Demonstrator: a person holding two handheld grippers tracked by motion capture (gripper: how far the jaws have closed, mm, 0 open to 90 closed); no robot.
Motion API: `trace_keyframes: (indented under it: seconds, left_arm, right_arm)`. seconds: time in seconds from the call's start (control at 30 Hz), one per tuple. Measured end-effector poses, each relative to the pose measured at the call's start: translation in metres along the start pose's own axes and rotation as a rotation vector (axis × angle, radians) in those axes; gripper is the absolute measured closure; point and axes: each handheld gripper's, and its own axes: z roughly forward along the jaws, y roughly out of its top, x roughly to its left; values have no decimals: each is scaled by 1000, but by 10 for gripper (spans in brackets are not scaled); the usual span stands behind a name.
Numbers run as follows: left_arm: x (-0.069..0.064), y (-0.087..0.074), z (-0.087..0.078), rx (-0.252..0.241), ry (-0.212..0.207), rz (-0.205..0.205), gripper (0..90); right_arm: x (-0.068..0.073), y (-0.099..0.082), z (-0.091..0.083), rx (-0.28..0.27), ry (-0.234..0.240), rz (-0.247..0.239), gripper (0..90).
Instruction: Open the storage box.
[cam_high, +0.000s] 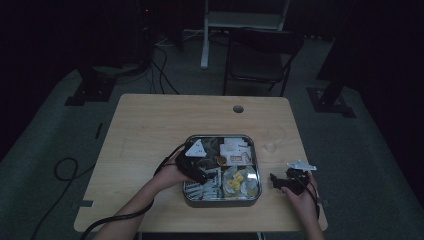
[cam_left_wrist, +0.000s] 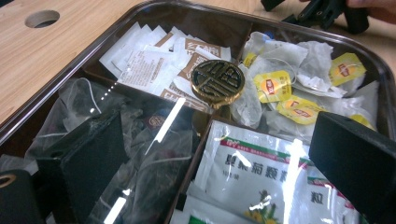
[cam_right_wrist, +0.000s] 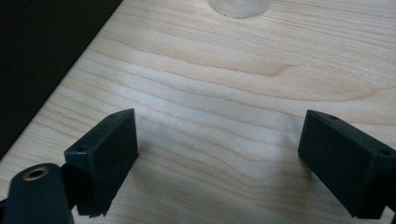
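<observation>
Your left gripper (cam_left_wrist: 215, 154) hovers with jaws spread wide and empty over the square, glossy clear lid (cam_left_wrist: 154, 126) of the divided tea box (cam_high: 221, 202), near its round brass knob (cam_left_wrist: 218, 82) at the centre. Crinkled sachets and yellow-tagged tea bags (cam_left_wrist: 299, 88) show through the lid. Your right gripper (cam_right_wrist: 217, 158) rests low over bare pale wood table (cam_right_wrist: 243, 93), jaws also wide apart, right of the box; glare blurs some packets.

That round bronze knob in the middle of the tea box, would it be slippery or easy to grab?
The knob looks like hard metal with a raised pattern, so probably stiff and fairly grippy. Its glossy rim may slip a little. It seems fixed to the clear lid, so lifting it would likely raise the lid too.
</observation>
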Motion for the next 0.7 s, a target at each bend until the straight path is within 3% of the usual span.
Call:
trace_keyframes:
  seconds: [0.37, 0.7]
  left_arm:
    - [0, 15, 20, 27, -10, 7, 74]
    - [4, 20, 31, 56, -37, 9, 316]
  right_arm:
    - [0, 0, 0, -1, 0, 2, 113]
    - [0, 0, 0, 0, 0, 1, 114]
